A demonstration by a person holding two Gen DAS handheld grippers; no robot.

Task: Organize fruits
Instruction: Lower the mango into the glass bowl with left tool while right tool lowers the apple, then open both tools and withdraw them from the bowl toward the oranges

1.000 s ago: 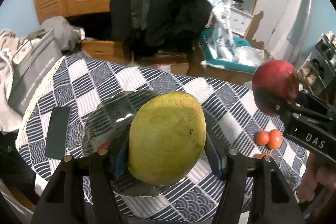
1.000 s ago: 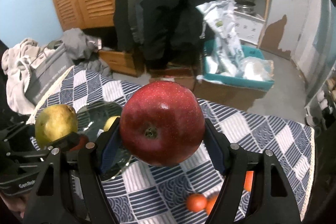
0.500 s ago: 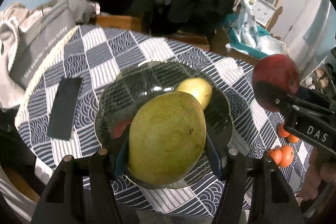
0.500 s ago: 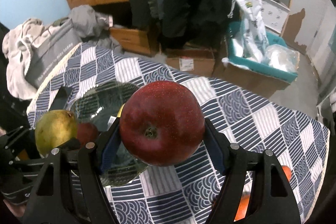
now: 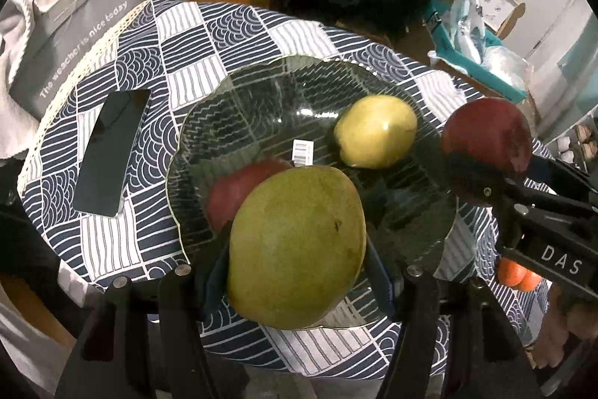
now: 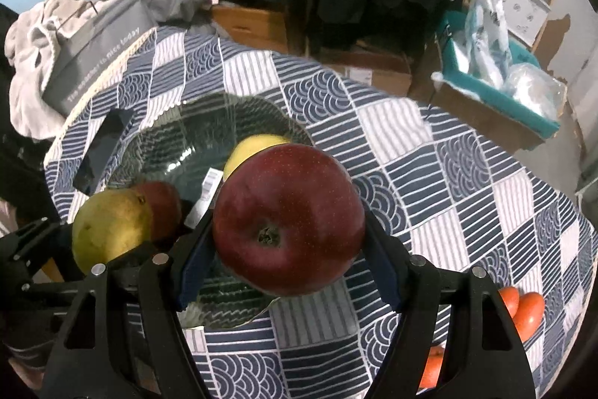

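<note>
My left gripper (image 5: 297, 264) is shut on a large green pear (image 5: 297, 245), held above the near side of a dark glass plate (image 5: 239, 92). On the plate lie a yellow fruit (image 5: 375, 131) and a red apple (image 5: 239, 186), partly hidden behind the pear. My right gripper (image 6: 287, 242) is shut on a big dark red apple (image 6: 287, 223), hanging over the plate's right rim (image 6: 261, 107). That apple (image 5: 486, 137) and the right gripper also show at the right of the left wrist view. The pear (image 6: 110, 227) shows at the left of the right wrist view.
The round table wears a blue and white patterned cloth (image 5: 194, 36). A black phone (image 5: 110, 152) lies left of the plate. Small orange fruits (image 6: 523, 309) sit at the table's right side. A grey box (image 5: 67, 36) and clothes lie beyond the left edge.
Both grippers have come down and tilted toward the table with their fruits. The plate now looks larger and fills the middle, with its yellow fruit and red apple in sight.
</note>
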